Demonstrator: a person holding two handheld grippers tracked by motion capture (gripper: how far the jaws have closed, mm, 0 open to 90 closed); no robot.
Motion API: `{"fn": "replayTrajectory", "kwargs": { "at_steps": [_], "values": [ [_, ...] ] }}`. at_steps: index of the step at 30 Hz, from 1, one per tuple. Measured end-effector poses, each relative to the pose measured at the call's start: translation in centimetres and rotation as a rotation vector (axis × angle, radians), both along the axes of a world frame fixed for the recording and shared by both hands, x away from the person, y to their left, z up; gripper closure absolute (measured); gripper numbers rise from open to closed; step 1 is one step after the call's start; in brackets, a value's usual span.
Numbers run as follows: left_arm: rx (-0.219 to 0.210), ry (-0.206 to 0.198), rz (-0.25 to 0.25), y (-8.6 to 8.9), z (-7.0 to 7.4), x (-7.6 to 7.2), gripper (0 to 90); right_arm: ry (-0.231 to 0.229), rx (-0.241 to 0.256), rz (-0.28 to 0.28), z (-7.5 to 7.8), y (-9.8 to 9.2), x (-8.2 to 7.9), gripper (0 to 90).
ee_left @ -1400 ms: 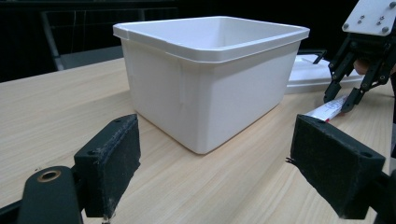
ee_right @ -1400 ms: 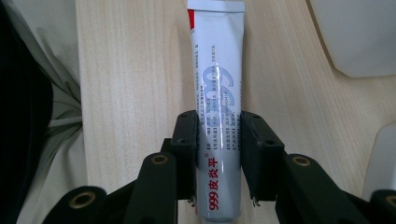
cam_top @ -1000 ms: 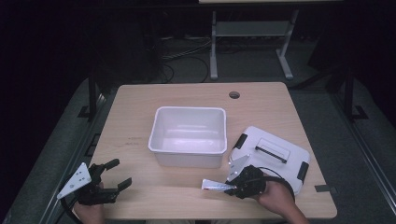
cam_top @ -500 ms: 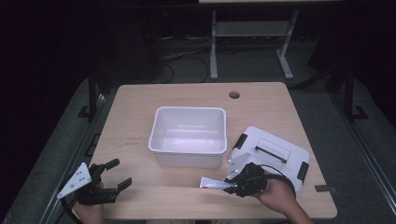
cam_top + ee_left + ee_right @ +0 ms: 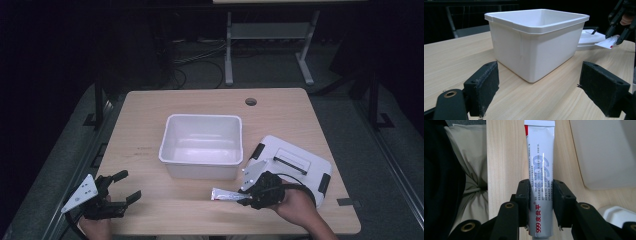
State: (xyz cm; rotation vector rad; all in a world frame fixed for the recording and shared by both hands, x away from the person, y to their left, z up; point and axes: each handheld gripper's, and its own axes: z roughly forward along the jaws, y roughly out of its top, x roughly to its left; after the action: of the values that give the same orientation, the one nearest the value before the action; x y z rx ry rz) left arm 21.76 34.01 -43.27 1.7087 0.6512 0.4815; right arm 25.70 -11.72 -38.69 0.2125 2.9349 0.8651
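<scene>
High view: white bin (image 5: 201, 145) at table (image 5: 150, 105) centre, nothing inside; lid (image 5: 295, 165) beside it toward right edge. Right gripper (image 5: 248, 196) clamps ointment tube (image 5: 227, 194) near front edge. Left gripper (image 5: 125, 187) spread wide, front-left corner.

A light wooden table (image 5: 150, 135) with a round cable hole (image 5: 251, 101) near its far edge stands in a dark room. Beyond it, a grey carpeted floor (image 5: 270, 70) carries loose black cables (image 5: 192, 60) and the pale metal legs of another desk (image 5: 270, 35). Dark rails (image 5: 100, 100) flank the table on both sides.
</scene>
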Motion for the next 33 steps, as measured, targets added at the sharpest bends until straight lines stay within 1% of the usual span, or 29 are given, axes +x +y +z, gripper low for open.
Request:
{"fn": "replayTrajectory", "kwargs": {
  "at_steps": [16, 24, 33],
  "values": [
    [-0.001, 0.000, 0.001, 0.0, 0.0, 0.0, 15.7, -0.010, 0.000, 0.036, 2.6, 1.3, 0.2, 67.8],
    [-0.006, 0.002, 0.001, 0.0, 0.0, 0.0, 15.7, -0.008, -0.010, 0.046, 3.5, 1.7, 0.4, 67.8],
    [-0.005, 0.002, 0.002, 0.0, 0.0, 0.0, 15.7, -0.010, -0.006, 0.053, 4.2, 1.9, 0.6, 67.8]
  ]
}}
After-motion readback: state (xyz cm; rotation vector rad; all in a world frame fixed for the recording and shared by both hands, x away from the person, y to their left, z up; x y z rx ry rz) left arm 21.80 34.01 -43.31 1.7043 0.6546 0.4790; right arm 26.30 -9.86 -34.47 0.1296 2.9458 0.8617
